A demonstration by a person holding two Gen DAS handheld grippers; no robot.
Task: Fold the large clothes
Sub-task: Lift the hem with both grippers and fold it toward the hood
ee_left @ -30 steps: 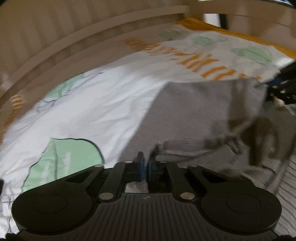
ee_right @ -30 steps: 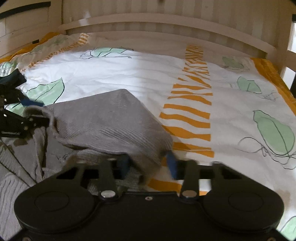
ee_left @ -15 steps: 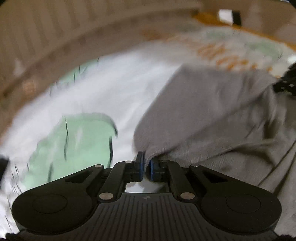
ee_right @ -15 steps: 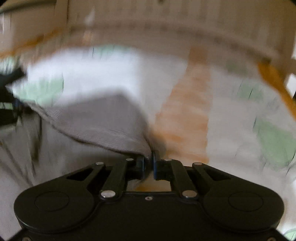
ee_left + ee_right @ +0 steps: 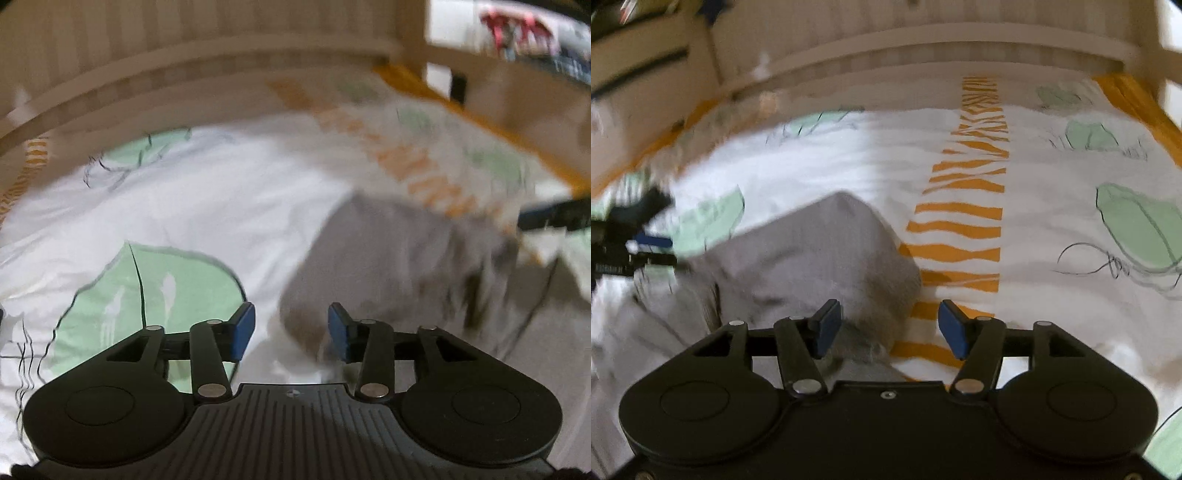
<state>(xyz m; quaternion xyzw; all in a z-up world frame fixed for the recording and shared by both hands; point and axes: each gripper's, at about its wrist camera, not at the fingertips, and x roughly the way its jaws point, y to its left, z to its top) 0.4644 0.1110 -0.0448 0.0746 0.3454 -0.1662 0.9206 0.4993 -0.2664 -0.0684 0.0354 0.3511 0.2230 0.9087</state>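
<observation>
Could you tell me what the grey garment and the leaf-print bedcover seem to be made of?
Grey garment: probably a soft knit, matte, slumping in thick rounded folds; blur hides the weave. Leaf-print bedcover: likely thin woven cotton, smooth and matte, lying flat with fine wrinkles and crisp printed leaves and orange stripes.

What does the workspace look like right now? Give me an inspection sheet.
Surface: bedsheet, white with green leaves and orange stripes.
Job's things: grey garment lying folded over on the sheet, released.
Clutter: nothing seen.
Grippers: left tongs opening, nothing pinched; right tongs opening, garment corner lies between the pads, not pressed.
Cables: nothing seen.
Surroundings: wooden bed rail behind; view is blurred.
</observation>
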